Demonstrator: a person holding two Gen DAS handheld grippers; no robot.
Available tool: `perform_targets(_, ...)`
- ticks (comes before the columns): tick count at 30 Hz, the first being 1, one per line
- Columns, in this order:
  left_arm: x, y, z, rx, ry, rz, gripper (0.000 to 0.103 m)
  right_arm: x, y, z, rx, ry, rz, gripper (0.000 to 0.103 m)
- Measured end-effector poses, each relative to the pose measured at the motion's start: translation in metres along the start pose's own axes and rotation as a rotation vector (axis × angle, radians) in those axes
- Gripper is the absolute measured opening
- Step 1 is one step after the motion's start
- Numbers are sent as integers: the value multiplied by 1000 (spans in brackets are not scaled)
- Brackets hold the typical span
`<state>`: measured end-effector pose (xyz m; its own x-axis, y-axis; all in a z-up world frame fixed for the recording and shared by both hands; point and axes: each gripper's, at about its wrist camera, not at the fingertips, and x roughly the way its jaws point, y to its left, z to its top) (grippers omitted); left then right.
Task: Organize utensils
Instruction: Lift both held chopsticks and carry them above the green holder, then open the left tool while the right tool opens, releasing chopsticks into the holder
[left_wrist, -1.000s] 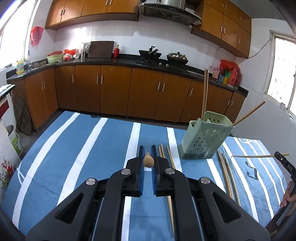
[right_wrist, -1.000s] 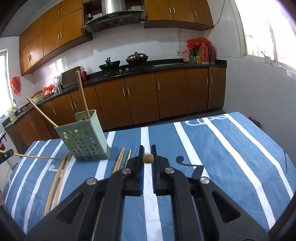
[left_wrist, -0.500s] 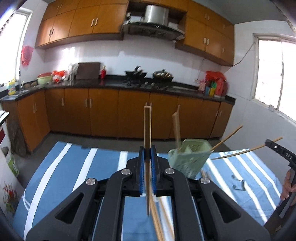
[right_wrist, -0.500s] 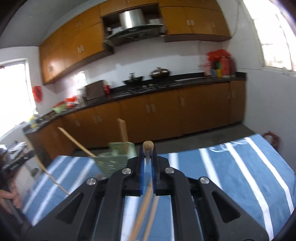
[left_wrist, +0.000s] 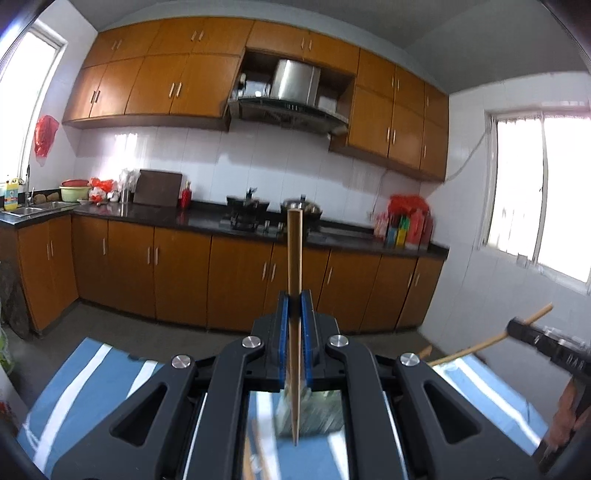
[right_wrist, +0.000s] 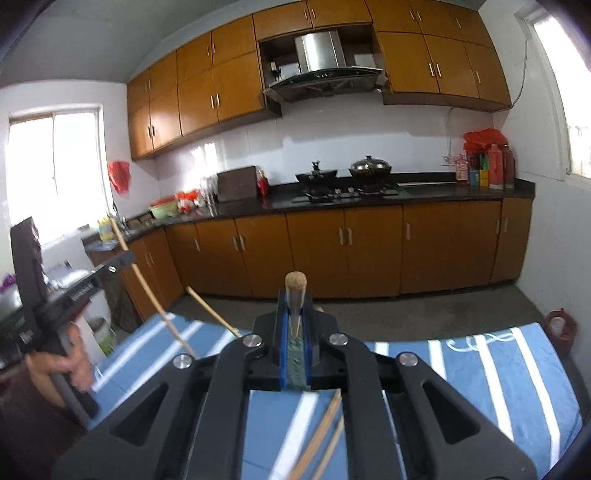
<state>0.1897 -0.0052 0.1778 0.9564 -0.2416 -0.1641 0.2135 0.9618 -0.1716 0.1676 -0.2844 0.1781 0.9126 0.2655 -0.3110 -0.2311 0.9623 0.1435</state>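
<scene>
- The blue striped table (right_wrist: 498, 373) lies low and near, with loose chopsticks (right_wrist: 317, 443) on it.
- The left gripper (left_wrist: 295, 314) is clamped on a wooden chopstick (left_wrist: 294, 258); its long axis stands near upright, blunt end up, tip down over the blurred green holder (left_wrist: 317, 417).
- The right gripper (right_wrist: 295, 314) pinches a second chopstick (right_wrist: 295, 291), round end foremost.

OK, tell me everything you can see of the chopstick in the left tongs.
The chopstick is a slim, light-brown stick that looks like wood or bamboo, with a squared butt end on top and a taper to a point below. It stands close to upright, clamped between the blue pads of the shut left tongs, which hold it at mid-length. Its tip hangs free; only the pads touch it.
</scene>
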Motion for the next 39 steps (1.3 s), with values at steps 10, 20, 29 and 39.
perform_targets(10,44,-25,5,-39,-161,83,7,87,-4,13,14,199,-39,8)
perform_targets(20,90,-35,-20,-30,-141,117,7,144,-10,1,35,307,-43,8)
perform_targets(29,108,-16,-39,-55,-13,148,8,157,-12,-5,39,320,-64,18)
perform_targets(39,68,-1,-13,-38,-16,152,8,120,-22,1,103,234,-104,27)
